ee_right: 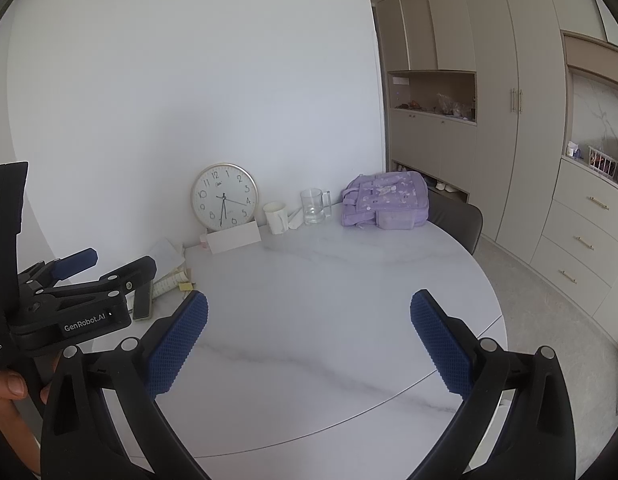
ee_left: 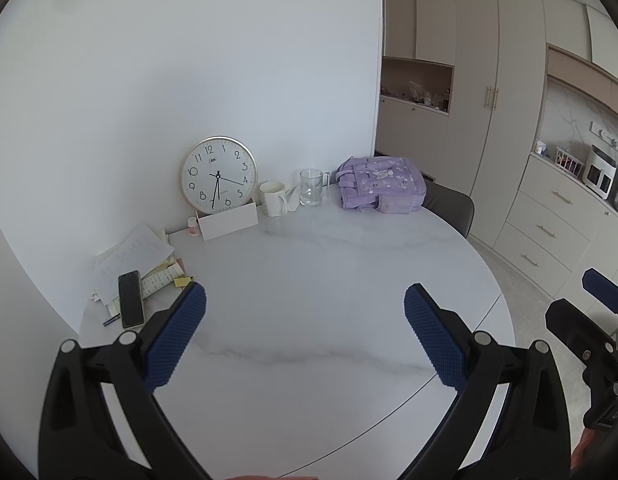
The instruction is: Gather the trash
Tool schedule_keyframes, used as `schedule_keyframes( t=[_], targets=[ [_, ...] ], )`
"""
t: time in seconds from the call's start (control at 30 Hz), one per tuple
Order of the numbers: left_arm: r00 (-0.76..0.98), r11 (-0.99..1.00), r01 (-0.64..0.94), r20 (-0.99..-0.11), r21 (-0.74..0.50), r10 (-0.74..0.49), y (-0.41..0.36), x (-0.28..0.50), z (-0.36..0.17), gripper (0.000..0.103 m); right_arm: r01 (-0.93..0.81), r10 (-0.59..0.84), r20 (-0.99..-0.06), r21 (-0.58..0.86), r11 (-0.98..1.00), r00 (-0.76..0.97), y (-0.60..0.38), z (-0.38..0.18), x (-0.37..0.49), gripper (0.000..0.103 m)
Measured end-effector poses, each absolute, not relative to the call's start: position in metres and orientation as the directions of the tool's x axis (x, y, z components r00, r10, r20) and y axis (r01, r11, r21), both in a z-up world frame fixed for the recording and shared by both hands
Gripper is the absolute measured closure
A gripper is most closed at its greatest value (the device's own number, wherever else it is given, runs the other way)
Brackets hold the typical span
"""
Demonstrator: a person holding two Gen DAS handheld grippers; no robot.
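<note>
trash is not clearly identifiable: a crumpled white scrap [ee_left: 292, 197] between mug [ee_left: 272, 199] and glass [ee_left: 311, 187] may qualify, as may the papers [ee_left: 135, 258] at the table [ee_left: 309, 280] edge. no bin is in view. left gripper [ee_left: 305, 336] and right gripper [ee_right: 309, 340] hover over bare tabletop, jaws spread wide, holding nothing. the scene fits either collection pending or mostly finished.

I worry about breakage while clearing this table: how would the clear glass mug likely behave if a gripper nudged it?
The glass mug looks empty and stands upright, so it would probably slide on the smooth marble table. Pushed high, it might tip. Being glass, it is likely fragile.
</note>
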State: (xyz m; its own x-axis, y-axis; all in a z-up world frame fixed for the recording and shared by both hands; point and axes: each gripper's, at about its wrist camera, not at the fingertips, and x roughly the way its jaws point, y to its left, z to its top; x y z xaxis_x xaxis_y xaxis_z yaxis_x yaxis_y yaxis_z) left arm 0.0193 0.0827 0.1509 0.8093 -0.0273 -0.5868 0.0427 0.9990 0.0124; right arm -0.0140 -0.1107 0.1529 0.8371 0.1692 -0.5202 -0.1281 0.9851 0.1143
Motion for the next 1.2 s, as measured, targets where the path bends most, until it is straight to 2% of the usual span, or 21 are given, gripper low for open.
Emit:
schedule_keyframes(
  t=[1.2],
  targets=[
    [0.806,1.0,0.027,-0.591,0.002,-0.021,0.0821,0.0167,0.1498,0.008,-0.129,0.171,-0.53,0.115,0.985,0.831,-0.1181,0.1523,-0.0185,0.002]
  ],
)
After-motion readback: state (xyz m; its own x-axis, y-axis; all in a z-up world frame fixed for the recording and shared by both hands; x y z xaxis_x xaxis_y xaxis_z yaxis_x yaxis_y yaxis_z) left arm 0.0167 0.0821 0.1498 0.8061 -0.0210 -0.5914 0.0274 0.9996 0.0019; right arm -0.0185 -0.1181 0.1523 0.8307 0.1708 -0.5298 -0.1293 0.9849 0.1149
